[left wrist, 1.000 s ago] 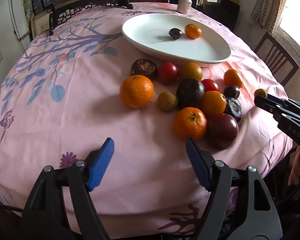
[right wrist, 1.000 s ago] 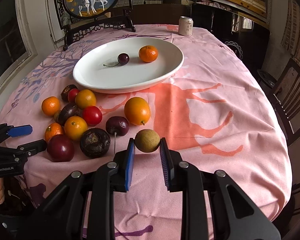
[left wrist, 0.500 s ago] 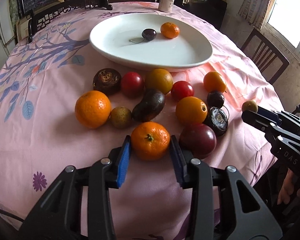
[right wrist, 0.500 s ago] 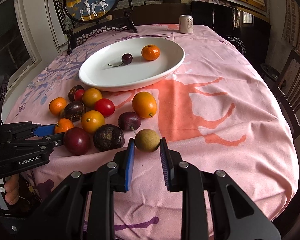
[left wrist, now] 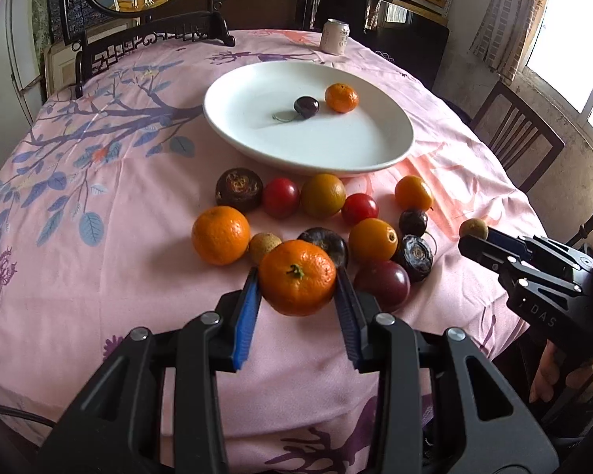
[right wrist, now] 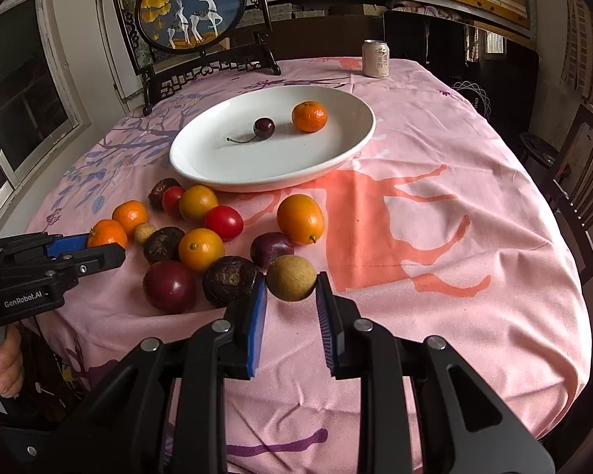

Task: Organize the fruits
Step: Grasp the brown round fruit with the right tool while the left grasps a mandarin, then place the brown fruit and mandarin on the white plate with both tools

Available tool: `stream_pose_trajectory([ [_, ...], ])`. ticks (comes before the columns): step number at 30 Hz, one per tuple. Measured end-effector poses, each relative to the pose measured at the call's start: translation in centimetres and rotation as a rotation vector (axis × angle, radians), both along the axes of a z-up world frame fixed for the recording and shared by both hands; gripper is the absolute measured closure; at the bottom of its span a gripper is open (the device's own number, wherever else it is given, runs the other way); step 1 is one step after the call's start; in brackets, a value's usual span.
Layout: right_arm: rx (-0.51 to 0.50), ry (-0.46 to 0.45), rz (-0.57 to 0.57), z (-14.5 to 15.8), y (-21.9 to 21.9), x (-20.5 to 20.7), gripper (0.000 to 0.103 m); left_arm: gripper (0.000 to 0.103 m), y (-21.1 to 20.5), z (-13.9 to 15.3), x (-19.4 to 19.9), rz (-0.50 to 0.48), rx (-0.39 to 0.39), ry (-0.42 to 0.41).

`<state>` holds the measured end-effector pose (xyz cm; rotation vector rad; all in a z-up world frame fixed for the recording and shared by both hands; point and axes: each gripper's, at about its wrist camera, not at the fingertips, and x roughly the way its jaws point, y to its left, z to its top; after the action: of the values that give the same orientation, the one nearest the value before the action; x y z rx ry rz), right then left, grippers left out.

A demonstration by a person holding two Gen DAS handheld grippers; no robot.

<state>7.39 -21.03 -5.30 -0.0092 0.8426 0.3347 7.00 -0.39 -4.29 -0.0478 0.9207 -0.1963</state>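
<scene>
The left claw [left wrist: 298,290] is closed on a mandarin [left wrist: 297,276], its blue pads pressing the fruit from either side at the near edge of the fruit pile. The right claw [right wrist: 290,296] grips a small tan longan [right wrist: 291,277] in the same way, at the near right end of the pile.

The rest of the fruit lies loose on the pink cloth of the surface [right wrist: 454,237], between the claws and the white plate [right wrist: 336,162]. Just beyond the held mandarin sit another mandarin [left wrist: 220,235], a second small longan [left wrist: 265,245] and a dark purple fruit [left wrist: 323,239] partly hidden behind it. To the right of it rests a dark red plum [left wrist: 382,282], with a dark round fruit [left wrist: 415,256] touching it. Farther off, close to the plate's near rim, a row holds a brown-topped dark fruit [left wrist: 239,189], two red tomatoes [left wrist: 280,197] and several orange fruits [left wrist: 322,195].

On the plate lie a dark cherry [right wrist: 264,127] with its stem and a small mandarin [right wrist: 309,116], near each other but apart. At the far edge stands a drink can [right wrist: 375,58], and a framed deer picture [right wrist: 189,6] stands far left.
</scene>
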Motion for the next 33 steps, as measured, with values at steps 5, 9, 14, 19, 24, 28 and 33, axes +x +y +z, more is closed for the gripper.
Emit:
stream_pose_trajectory([
  [5,-0.005,-0.018,0.024,1.1,0.6,1.5,0.078,0.066,0.4,2.3,2.7,-0.009,0.016,-0.018],
  [9,-0.013,-0.058,0.067,3.8,1.7,5.8,0.078,0.066,0.3,5.2,8.4,0.018,0.070,-0.043],
  [14,-0.053,-0.044,0.051,4.8,2.5,15.0,0.078,0.065,-0.4,6.0,18.1,0.050,0.088,0.000],
  [19,-0.097,0.068,-0.007,1.0,1.8,21.4,0.078,0.065,-1.1,2.3,24.8,0.078,0.095,0.127],
  [24,-0.107,0.082,-0.022,-0.4,1.2,22.9,0.078,0.064,-1.7,0.3,27.2,0.068,0.097,0.171],
  [28,-0.124,0.050,-0.015,0.0,1.5,23.0,0.053,0.054,-1.4,0.0,28.0,0.085,0.076,0.189],
  [33,-0.109,0.016,-0.024,2.7,1.0,19.4,0.049,0.046,0.2,2.9,23.7,0.087,0.051,0.109],
])
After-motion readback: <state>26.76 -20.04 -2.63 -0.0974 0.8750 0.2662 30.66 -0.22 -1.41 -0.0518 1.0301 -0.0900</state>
